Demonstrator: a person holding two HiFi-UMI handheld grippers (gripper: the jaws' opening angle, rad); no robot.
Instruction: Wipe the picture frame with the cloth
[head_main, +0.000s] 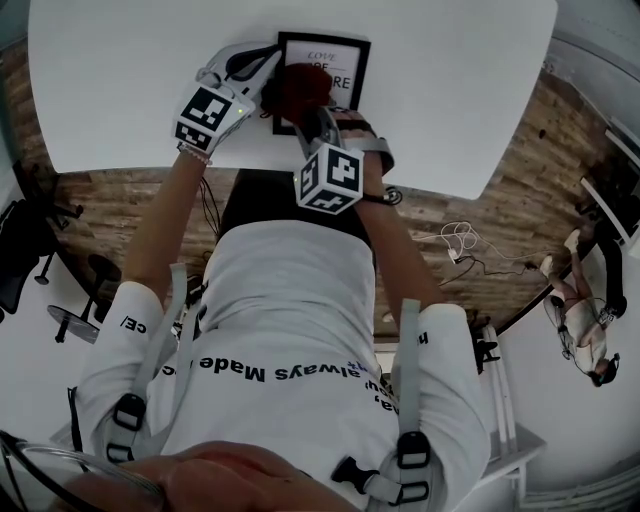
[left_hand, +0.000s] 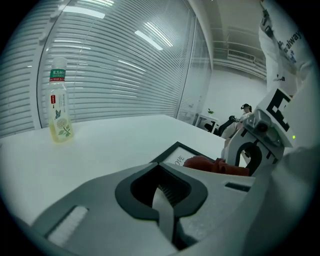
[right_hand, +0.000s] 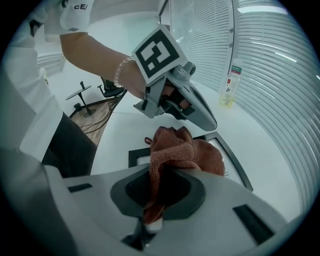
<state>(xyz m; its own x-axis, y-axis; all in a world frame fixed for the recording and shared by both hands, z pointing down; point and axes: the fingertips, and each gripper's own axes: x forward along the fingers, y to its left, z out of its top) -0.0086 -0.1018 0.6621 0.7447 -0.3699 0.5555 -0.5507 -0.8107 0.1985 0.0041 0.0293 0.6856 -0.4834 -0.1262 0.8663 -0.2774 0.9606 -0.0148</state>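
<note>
A black picture frame (head_main: 352, 58) with a white printed sheet lies flat on the white table (head_main: 460, 90). My right gripper (head_main: 312, 112) is shut on a rust-red cloth (head_main: 300, 88), which is bunched on the frame's left part. In the right gripper view the cloth (right_hand: 186, 150) rises from between the jaws of the right gripper (right_hand: 159, 197) onto the frame (right_hand: 236, 159). My left gripper (head_main: 268, 62) has its tips at the frame's left edge, jaws together with nothing seen between them. The left gripper view has the frame corner (left_hand: 172, 152) and cloth (left_hand: 215, 164) just beyond the jaws.
A small drink bottle (left_hand: 59, 107) stands on the table away from the frame, also in the right gripper view as a bottle (right_hand: 230, 85) by the window blinds. Another person (head_main: 585, 320) stands at the far right. Chairs and cables are on the floor.
</note>
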